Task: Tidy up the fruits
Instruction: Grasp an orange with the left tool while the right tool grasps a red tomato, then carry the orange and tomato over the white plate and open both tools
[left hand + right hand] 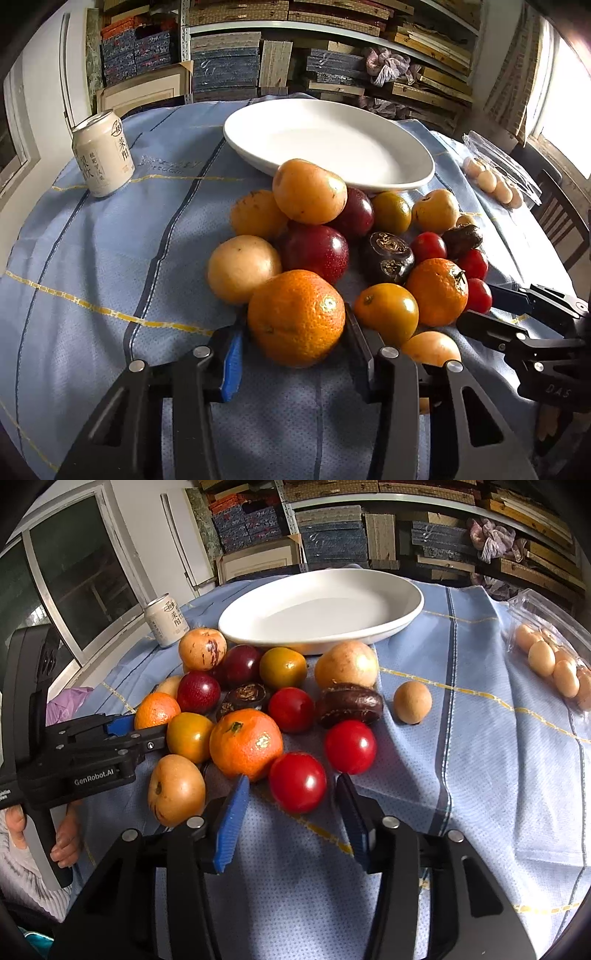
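Observation:
A pile of fruit lies on the blue cloth in front of an empty white oval plate [369, 173] [388, 627]. My left gripper [293, 332] has its jaws around a large orange [295, 317], also seen in the right wrist view [155, 710]; the pads sit against its sides on the cloth. My right gripper [291, 808] is open, its blue pads either side of a red tomato [297, 782] without touching it. It shows in the left wrist view [476, 306] next to the red tomatoes. A second orange [245, 744], yellow pears, plums and dark water chestnuts fill the pile.
A cream drink can [103, 155] [167, 620] stands at the left of the plate. A clear plastic box of small pale fruits [495, 181] [550, 661] lies at the right. One small round brown fruit [412, 702] sits apart. Shelves stand behind.

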The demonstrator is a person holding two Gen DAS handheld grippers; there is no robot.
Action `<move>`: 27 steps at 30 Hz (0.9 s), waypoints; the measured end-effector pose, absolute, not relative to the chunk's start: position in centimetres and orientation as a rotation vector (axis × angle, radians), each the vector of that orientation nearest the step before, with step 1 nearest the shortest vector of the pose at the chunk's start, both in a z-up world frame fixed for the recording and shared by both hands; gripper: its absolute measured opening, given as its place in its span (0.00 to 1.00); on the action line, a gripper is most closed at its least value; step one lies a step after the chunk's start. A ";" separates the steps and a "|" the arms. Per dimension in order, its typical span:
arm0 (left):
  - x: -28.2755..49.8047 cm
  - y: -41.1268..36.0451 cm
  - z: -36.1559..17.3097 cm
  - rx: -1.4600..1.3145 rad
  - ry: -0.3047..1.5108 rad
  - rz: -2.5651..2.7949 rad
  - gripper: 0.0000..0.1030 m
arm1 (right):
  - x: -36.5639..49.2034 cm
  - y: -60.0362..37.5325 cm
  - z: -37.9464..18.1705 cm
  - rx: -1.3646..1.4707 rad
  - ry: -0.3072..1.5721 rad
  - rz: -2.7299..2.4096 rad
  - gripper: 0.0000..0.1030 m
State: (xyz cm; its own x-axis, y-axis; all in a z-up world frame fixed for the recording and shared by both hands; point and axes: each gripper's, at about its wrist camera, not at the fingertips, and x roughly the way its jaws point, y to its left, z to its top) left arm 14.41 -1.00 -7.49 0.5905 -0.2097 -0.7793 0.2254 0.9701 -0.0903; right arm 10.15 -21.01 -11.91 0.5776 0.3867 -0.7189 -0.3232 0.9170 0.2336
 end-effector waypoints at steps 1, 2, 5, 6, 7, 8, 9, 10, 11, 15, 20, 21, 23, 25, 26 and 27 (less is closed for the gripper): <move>14.5 -1.0 -7.5 0.017 0.905 -0.253 0.46 | 10.2 -21.0 -11.9 0.077 0.859 0.414 0.48; 14.5 -1.1 -7.5 0.018 0.906 -0.249 0.46 | 10.3 -20.9 -11.9 0.076 0.860 0.414 0.49; 14.6 -1.1 -7.6 0.017 0.909 -0.252 0.46 | 10.2 -20.9 -11.9 0.084 0.861 0.439 0.37; 14.6 -0.9 -7.6 0.011 0.911 -0.256 0.46 | 10.2 -20.9 -11.9 0.088 0.862 0.450 0.32; 14.6 -0.8 -7.6 0.003 0.914 -0.259 0.46 | 10.2 -20.8 -11.9 0.085 0.866 0.448 0.28; 14.6 -0.7 -7.6 -0.001 0.915 -0.261 0.45 | 10.2 -20.8 -12.0 0.084 0.865 0.448 0.28; 14.5 -0.6 -7.6 -0.002 0.916 -0.262 0.45 | 10.1 -20.9 -12.0 0.091 0.866 0.451 0.28; 14.4 -0.6 -7.5 0.001 0.916 -0.262 0.45 | 10.1 -20.9 -12.0 0.095 0.868 0.454 0.28; 14.3 -0.6 -7.5 0.002 0.916 -0.261 0.45 | 10.1 -20.9 -11.9 0.096 0.867 0.455 0.28; 13.7 -0.2 -7.0 -0.013 0.898 -0.257 0.45 | 9.8 -21.2 -11.9 0.108 0.867 0.465 0.28; 13.0 0.4 -5.4 -0.032 0.877 -0.266 0.45 | 9.4 -21.6 -11.4 0.128 0.855 0.470 0.28; 13.1 0.6 -4.8 -0.032 0.878 -0.269 0.45 | 9.2 -21.8 -11.0 0.133 0.847 0.472 0.28; 13.6 0.6 -4.1 -0.021 0.877 -0.264 0.45 | 9.2 -22.0 -10.0 0.138 0.835 0.481 0.28; 14.8 0.5 -2.8 0.005 0.867 -0.257 0.45 | 9.6 -22.3 -8.9 0.137 0.825 0.485 0.28; 15.3 0.3 -2.2 0.016 0.860 -0.255 0.45 | 10.2 -22.5 -7.7 0.133 0.808 0.480 0.28; 16.4 0.1 -1.3 0.032 0.844 -0.245 0.45 | 10.7 -22.7 -6.8 0.130 0.794 0.477 0.28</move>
State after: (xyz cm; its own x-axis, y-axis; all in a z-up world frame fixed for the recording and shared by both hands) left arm 16.41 0.09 -1.28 0.6378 -0.2022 -0.7431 0.2278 0.9713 -0.0688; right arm 10.70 -22.68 -6.80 0.6015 0.4585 -0.6542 -0.3626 0.8864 0.2879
